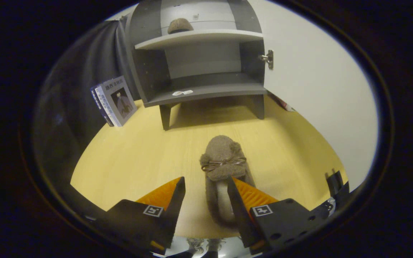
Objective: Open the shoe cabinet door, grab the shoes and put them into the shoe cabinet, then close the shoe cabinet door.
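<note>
Open tool (206, 193) fingers flank one brown slipper (223, 161); a second slipper (180, 25) sits in the open cabinet (199, 93).

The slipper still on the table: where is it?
The slipper lies on the yellow table between the open gripper fingers, nearer the right one, before the open cabinet.

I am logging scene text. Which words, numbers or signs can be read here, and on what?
Grey-and-blue book leaning beside the grey wooden shoe cabinet: cover title, too blurred to read.
White stickers on the cabinet's bottom shelf: too small to read.
Open hand-held gripper, fingers either side of the brown plush slipper: square black-and-white markers, no words.
</note>
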